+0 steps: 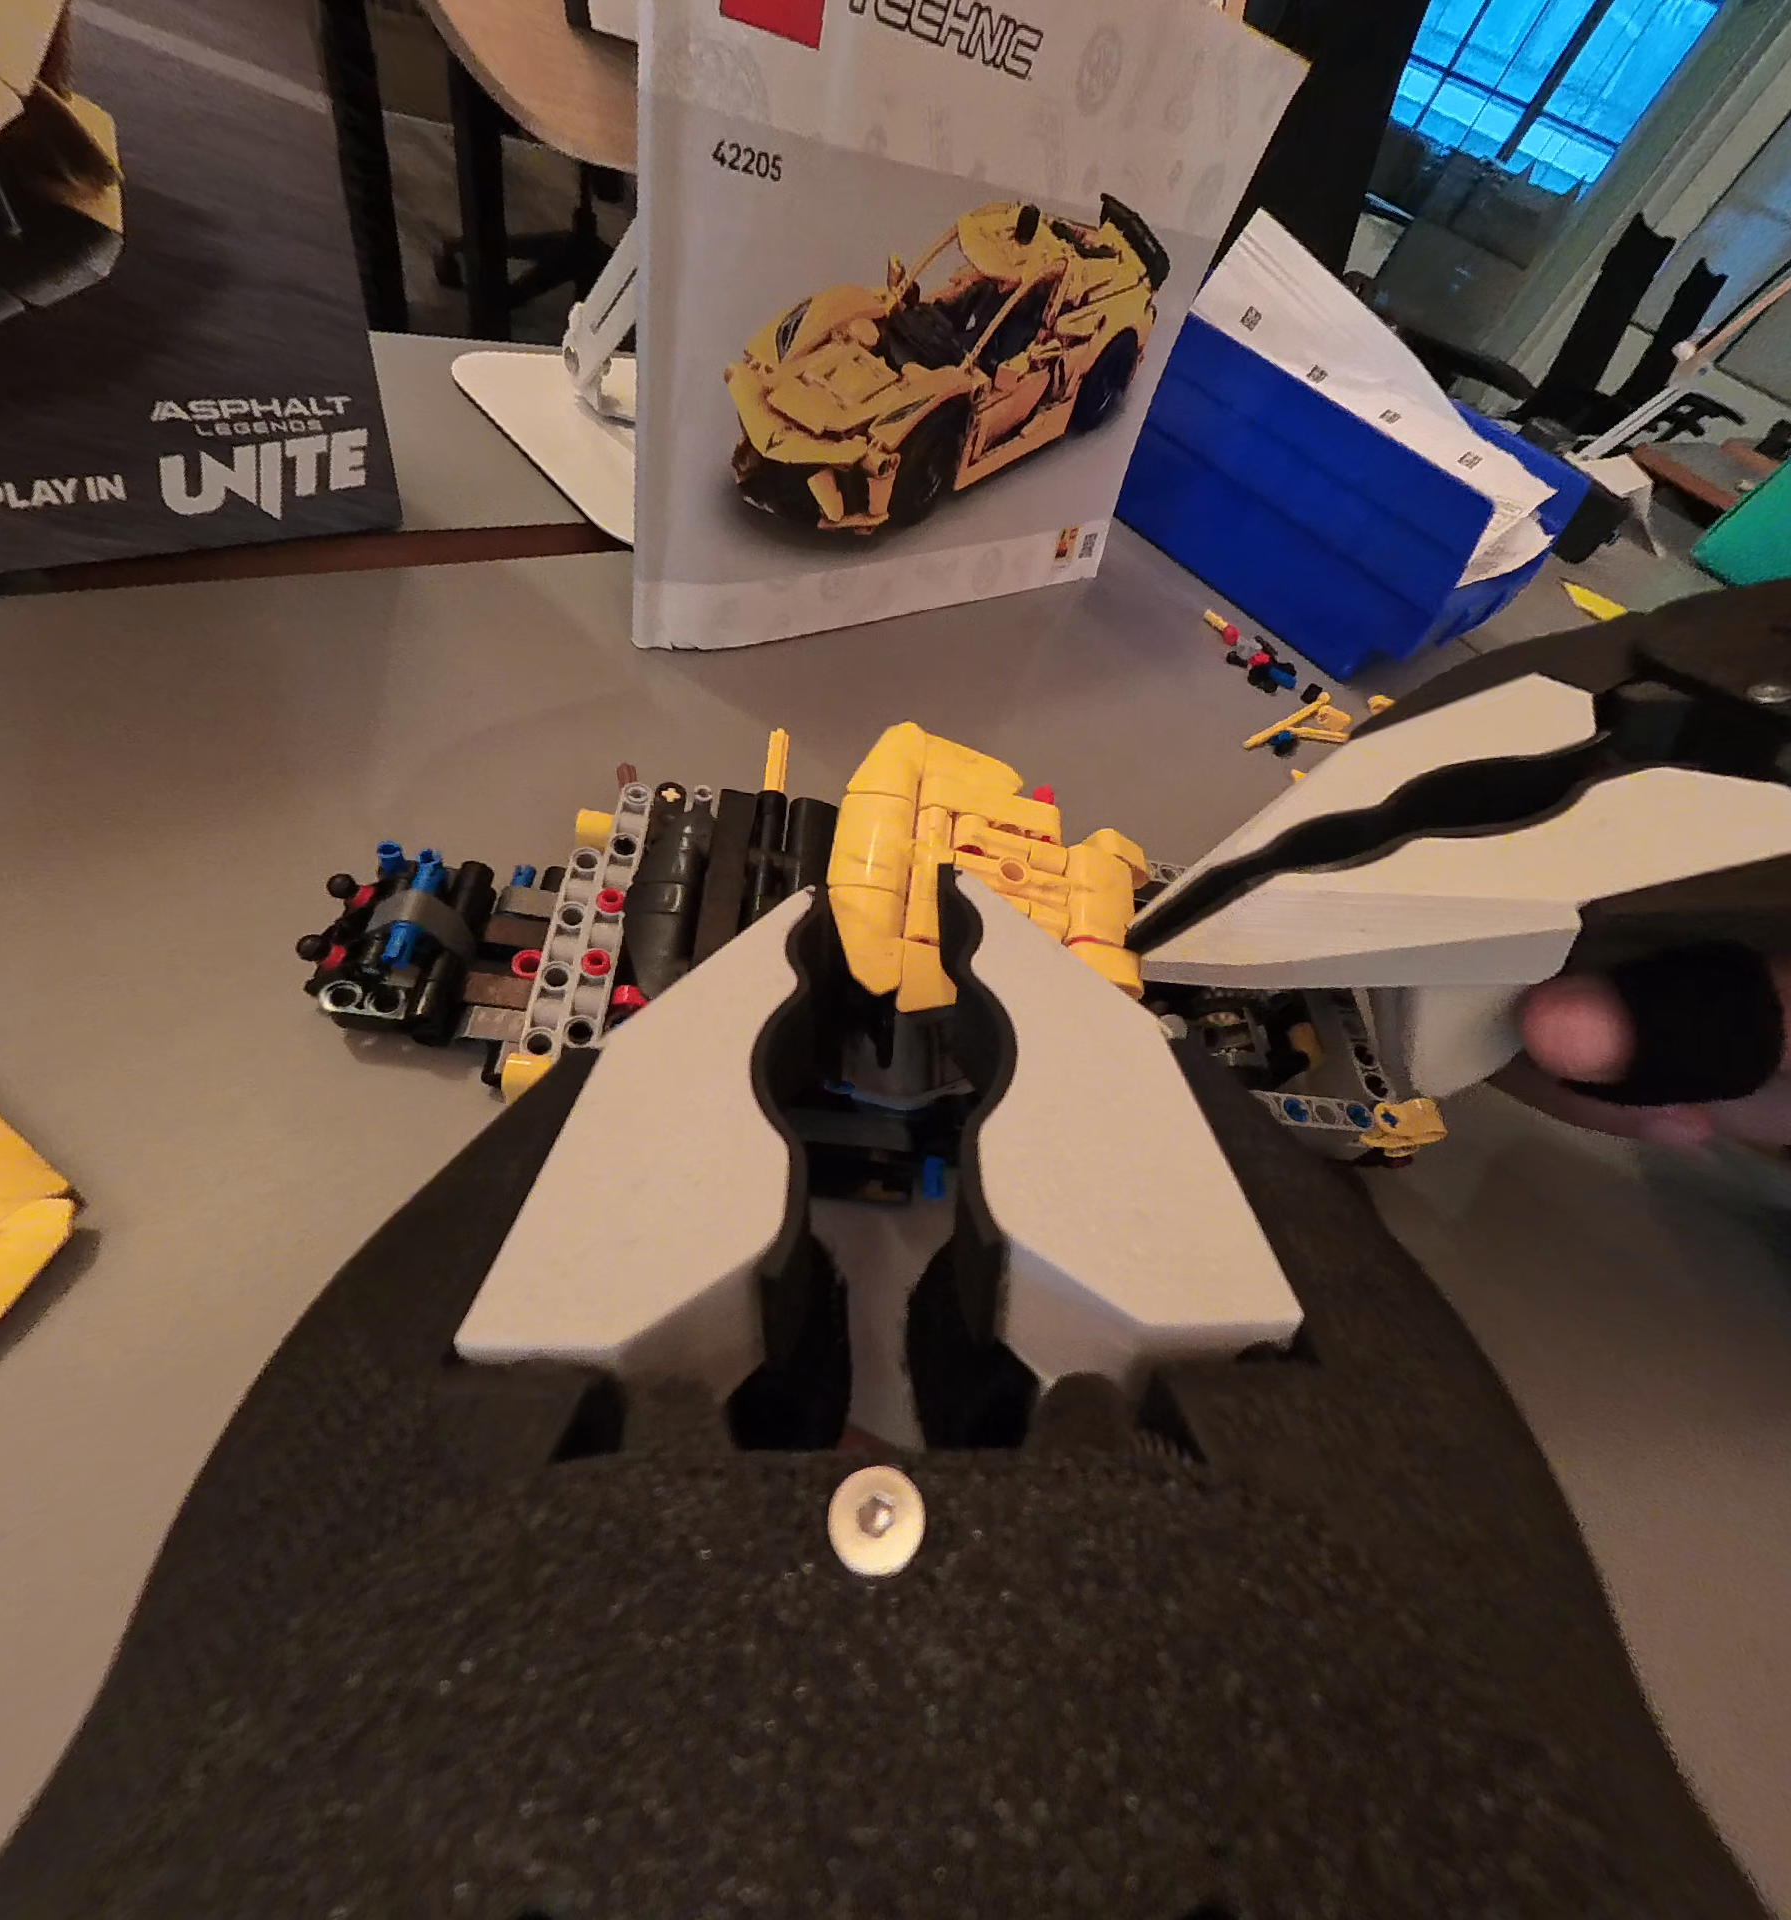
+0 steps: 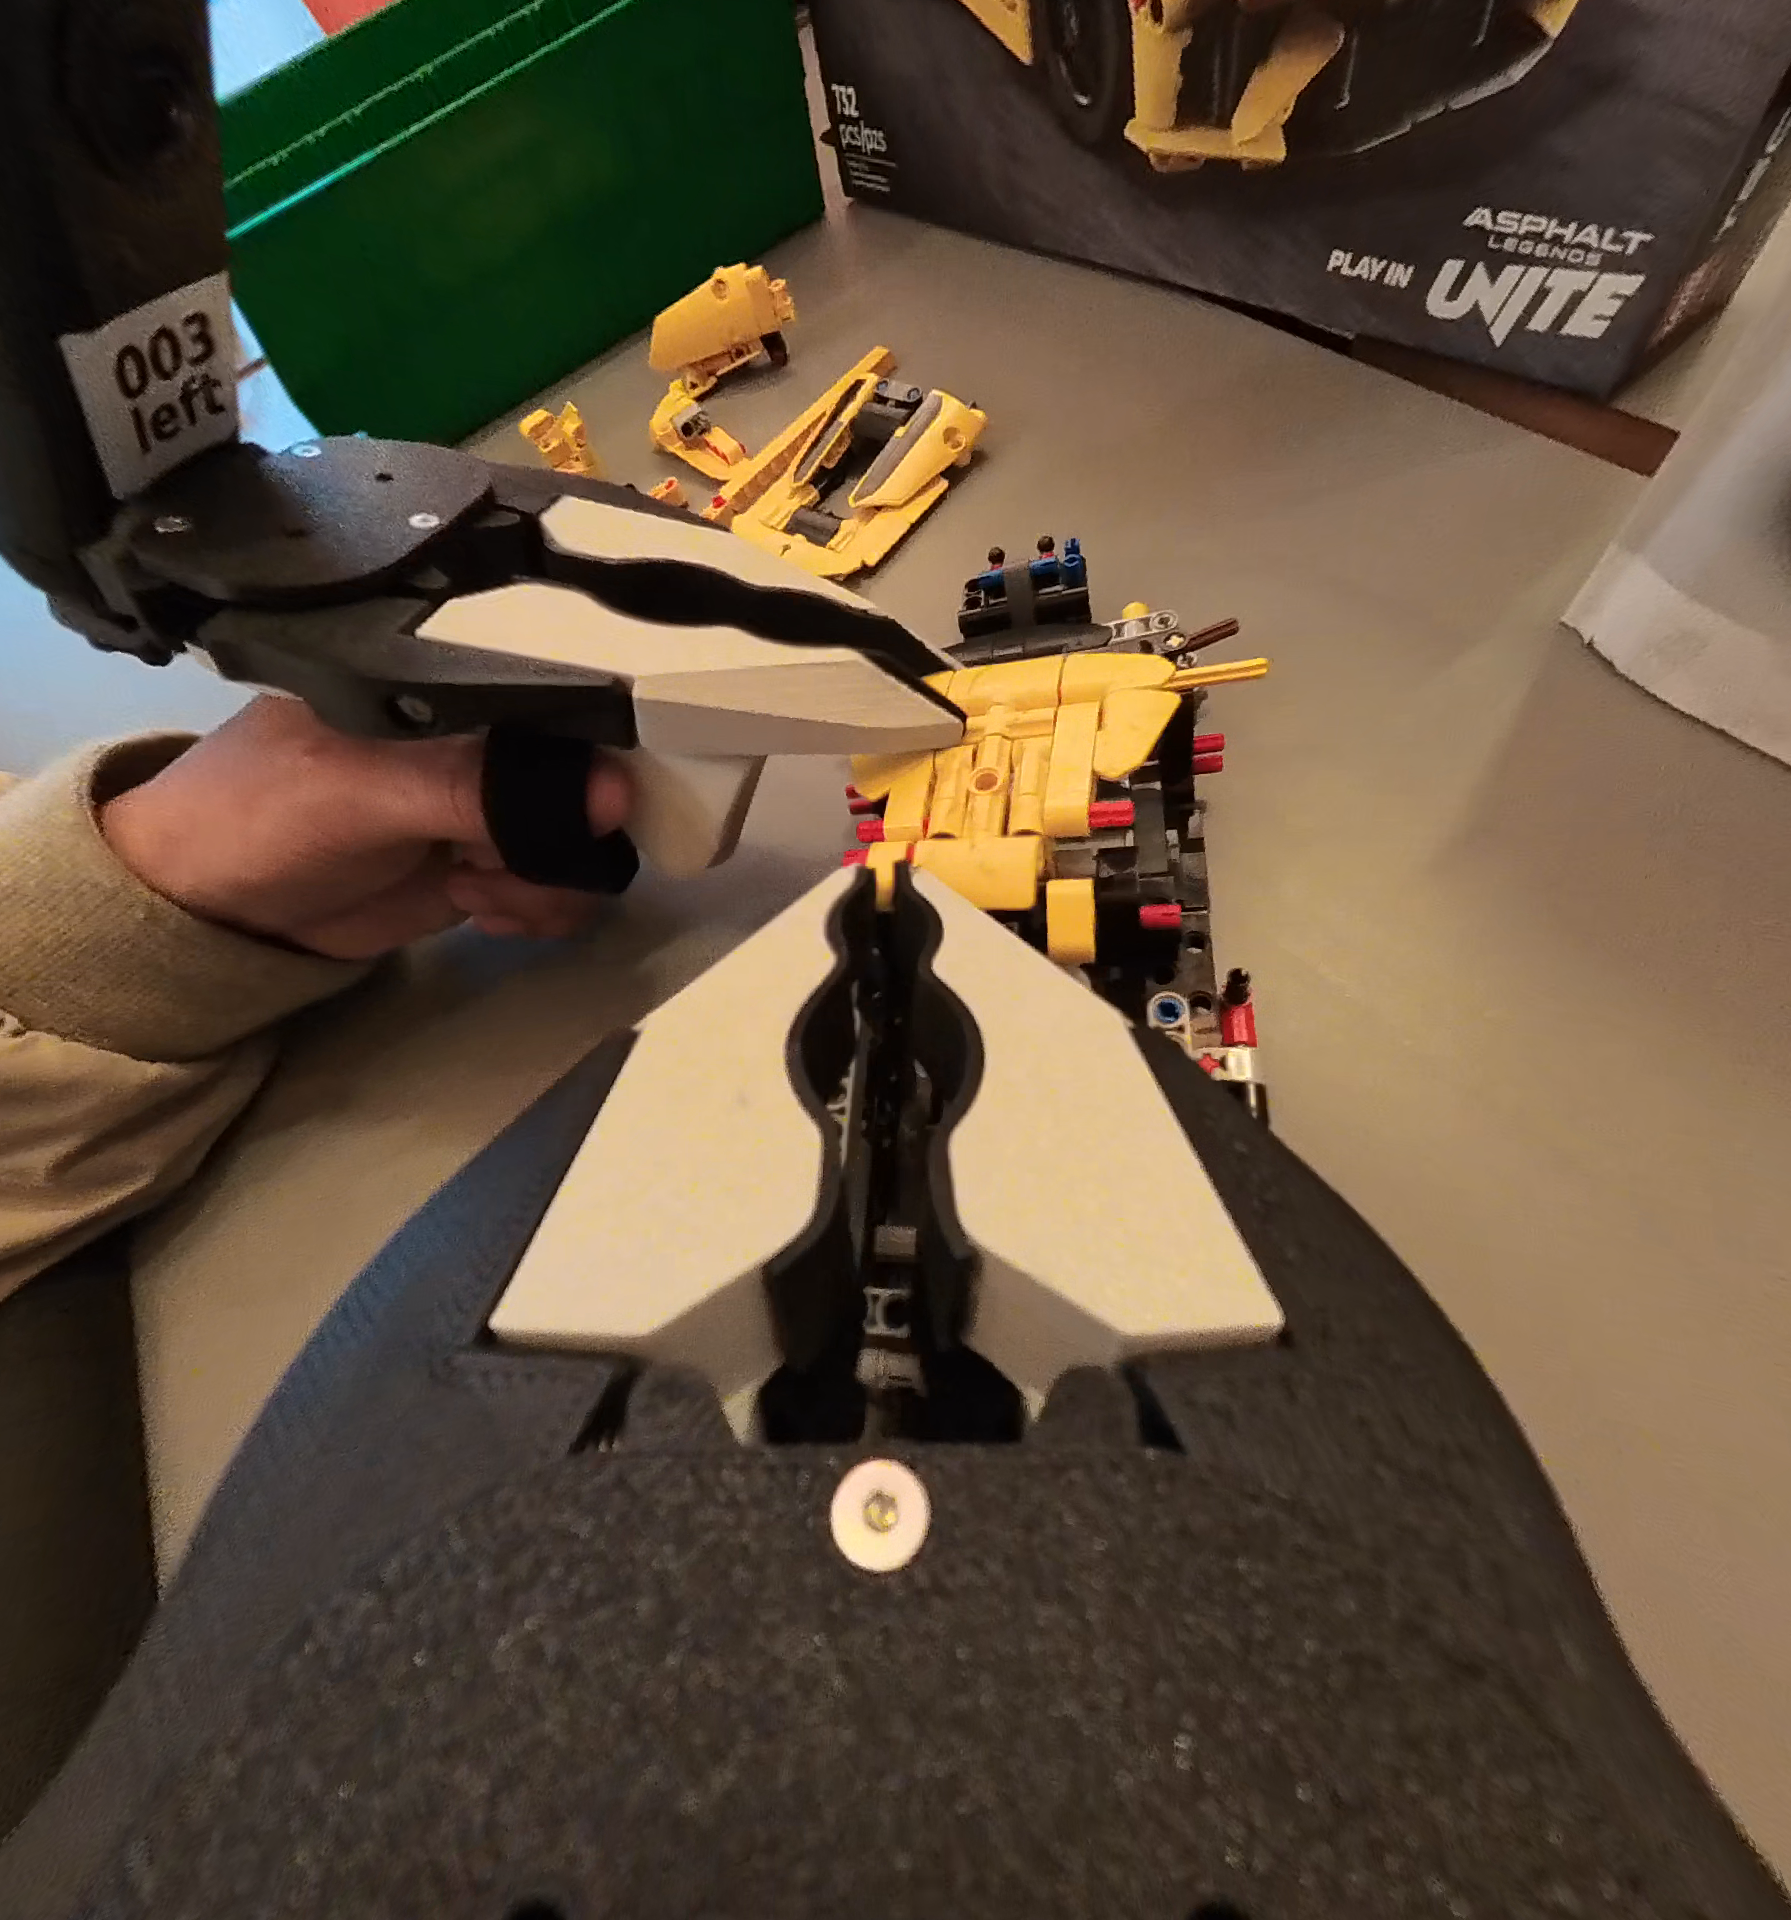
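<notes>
A partly built brick car lies on the grey table: a black and grey chassis with a yellow body section on top. My left gripper is shut on the near edge of the yellow section. My right gripper comes in from the right, its tips pinched on the section's right end. In the right wrist view my right gripper is shut on a thin yellow piece at the section's near end. The left gripper bites its left side. The chassis lies underneath.
An instruction booklet stands behind the car, with a dark set box at left and a blue bin at right. Small loose parts lie by the bin. Loose yellow panels and a green bin lie beyond. The tips of one gripper are about 5 centimeters away from the tips of the other.
</notes>
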`<state>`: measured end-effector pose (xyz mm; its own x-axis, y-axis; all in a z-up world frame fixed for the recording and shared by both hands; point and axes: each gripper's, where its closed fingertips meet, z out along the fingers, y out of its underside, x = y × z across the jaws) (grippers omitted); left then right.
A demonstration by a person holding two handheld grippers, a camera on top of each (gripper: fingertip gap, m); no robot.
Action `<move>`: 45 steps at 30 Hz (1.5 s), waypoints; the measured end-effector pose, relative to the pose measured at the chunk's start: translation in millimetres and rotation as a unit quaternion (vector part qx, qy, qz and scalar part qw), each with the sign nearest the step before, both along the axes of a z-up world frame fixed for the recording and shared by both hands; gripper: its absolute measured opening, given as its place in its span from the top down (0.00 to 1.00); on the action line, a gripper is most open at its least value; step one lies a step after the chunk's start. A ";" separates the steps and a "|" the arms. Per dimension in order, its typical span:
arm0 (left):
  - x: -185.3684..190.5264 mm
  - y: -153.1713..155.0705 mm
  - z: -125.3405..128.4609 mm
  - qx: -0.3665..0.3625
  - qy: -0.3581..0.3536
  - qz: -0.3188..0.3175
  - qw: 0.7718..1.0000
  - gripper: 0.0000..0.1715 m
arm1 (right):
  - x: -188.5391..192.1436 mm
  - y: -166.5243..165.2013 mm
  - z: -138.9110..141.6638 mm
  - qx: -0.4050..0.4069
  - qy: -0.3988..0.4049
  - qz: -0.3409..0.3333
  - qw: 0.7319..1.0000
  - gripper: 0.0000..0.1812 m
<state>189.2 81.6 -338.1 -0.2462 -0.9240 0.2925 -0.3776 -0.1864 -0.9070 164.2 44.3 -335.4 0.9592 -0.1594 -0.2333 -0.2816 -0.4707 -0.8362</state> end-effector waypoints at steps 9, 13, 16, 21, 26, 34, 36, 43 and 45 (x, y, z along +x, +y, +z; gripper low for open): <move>-36.1 -34.2 13.2 0.096 -0.034 -0.099 0.990 0.88 | 5.7 -6.6 0.1 0.027 0.011 0.021 0.999 0.94; -32.8 -47.8 5.0 0.112 -0.020 -0.115 0.987 0.88 | 17.8 -11.1 -0.4 0.030 -0.049 0.021 0.998 0.83; -28.7 -43.0 2.5 0.124 -0.017 -0.096 0.988 0.93 | 17.2 -9.9 -1.6 0.028 -0.094 0.035 0.995 0.77; -27.4 -40.8 2.4 0.137 -0.018 -0.089 0.986 0.95 | 20.1 -7.3 -5.7 0.006 -0.134 0.032 0.991 0.76; -26.9 -20.5 8.3 0.145 -0.021 -0.055 0.988 0.89 | 14.2 -9.5 8.4 -0.001 -0.201 0.024 0.979 0.83; -17.4 -13.9 1.6 0.128 -0.013 -0.066 0.990 0.71 | 13.4 -7.5 -4.6 -0.017 -0.159 0.013 0.987 0.74; -17.3 -13.6 0.6 0.121 -0.014 -0.072 0.990 0.72 | 17.4 -6.5 -3.6 -0.002 -0.145 0.010 0.989 0.71; -13.1 -13.6 0.1 0.121 -0.024 -0.067 0.990 0.72 | 18.5 -1.0 -6.2 0.015 -0.148 0.037 0.988 0.72; -11.9 -14.2 -0.8 0.127 -0.026 -0.064 0.989 0.71 | 14.1 1.7 -6.7 0.015 -0.133 0.042 0.990 0.72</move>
